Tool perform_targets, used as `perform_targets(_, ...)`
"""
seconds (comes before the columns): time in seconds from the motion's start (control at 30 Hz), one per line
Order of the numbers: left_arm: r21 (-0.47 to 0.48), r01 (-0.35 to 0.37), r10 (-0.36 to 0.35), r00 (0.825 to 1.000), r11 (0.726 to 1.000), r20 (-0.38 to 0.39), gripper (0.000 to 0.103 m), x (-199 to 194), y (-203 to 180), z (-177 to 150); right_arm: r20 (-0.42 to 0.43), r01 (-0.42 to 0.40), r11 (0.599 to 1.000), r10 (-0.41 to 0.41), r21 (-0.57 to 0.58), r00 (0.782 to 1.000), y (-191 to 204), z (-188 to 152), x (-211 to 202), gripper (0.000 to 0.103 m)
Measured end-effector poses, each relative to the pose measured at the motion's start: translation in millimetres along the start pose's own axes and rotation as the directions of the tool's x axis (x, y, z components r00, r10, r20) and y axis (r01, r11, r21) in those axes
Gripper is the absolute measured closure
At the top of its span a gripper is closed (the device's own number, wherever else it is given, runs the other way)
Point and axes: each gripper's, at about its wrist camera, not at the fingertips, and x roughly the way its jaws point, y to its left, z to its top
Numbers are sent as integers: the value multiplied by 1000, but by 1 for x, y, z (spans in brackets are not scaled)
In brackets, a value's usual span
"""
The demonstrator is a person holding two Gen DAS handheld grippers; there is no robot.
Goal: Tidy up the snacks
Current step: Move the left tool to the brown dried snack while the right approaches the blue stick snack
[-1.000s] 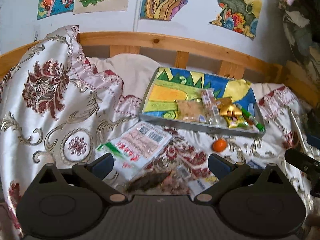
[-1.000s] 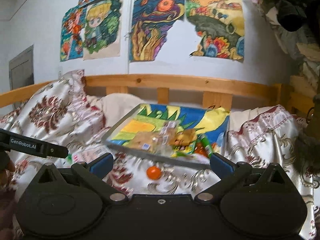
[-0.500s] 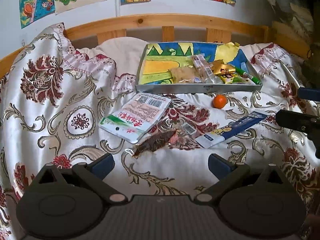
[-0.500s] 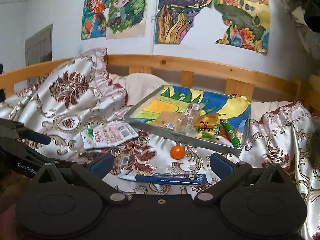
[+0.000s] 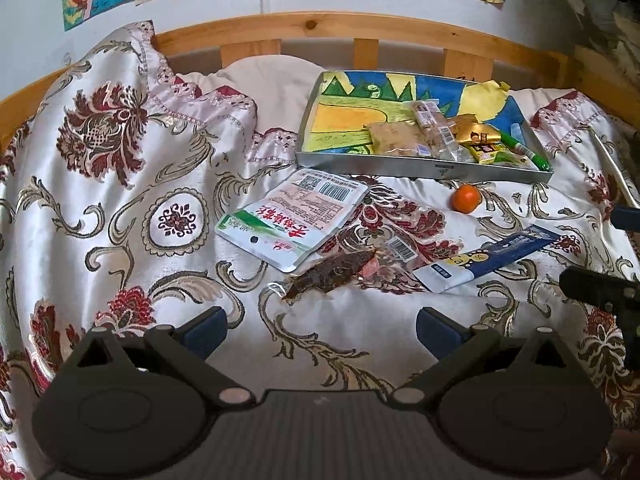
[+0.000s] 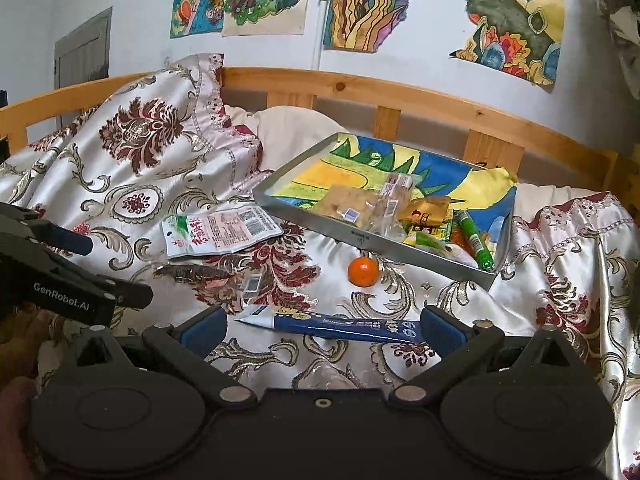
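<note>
A metal tray (image 5: 424, 168) with a colourful lining sits on the bed and holds several snacks; it also shows in the right wrist view (image 6: 360, 236). Loose on the bedspread lie a white-green packet (image 5: 294, 216) (image 6: 218, 232), a brown clear-wrapped snack (image 5: 336, 270) (image 6: 200, 272), a blue stick packet (image 5: 486, 258) (image 6: 344, 326) and a small orange (image 5: 466, 199) (image 6: 363, 271). My left gripper (image 5: 322, 330) is open and empty, short of the brown snack. My right gripper (image 6: 322, 330) is open and empty, just before the blue stick packet.
The bed is covered by a white satin spread with red floral pattern (image 5: 132, 184). A wooden headboard rail (image 5: 360, 32) runs behind, with a cream pillow (image 5: 272, 80) before it. Drawings hang on the wall. The other gripper shows at each view's edge (image 5: 600, 292) (image 6: 60, 288).
Both grippers have drawn back and tilted down; more of the bedspread shows, with the blue stick packet and brown snack now in full view. Both stay open.
</note>
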Motion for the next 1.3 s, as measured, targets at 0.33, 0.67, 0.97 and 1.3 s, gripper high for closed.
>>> perform_targets(0.33, -29, -28, 28, 1000, 999, 12, 1, 3, 1, 3, -27, 4, 1000, -4, 18, 1000, -4, 1, 5, 1)
perform_targets(0.67, 12, -70, 69, 997, 997, 31, 1, 13, -4, 10, -82, -36, 999, 39, 34, 996, -11, 8, 21, 1)
perform_targets(0.97, 118, -72, 74, 997, 990, -6, 1, 45, -7, 19, -97, -40, 995, 31, -95, 995, -23, 14, 45, 1)
perform_targets(1.3, 235, -18, 42, 994, 972, -98, 1, 88, -7, 30, -57, -60, 969, 47, -238, 997, -39, 9, 66, 1)
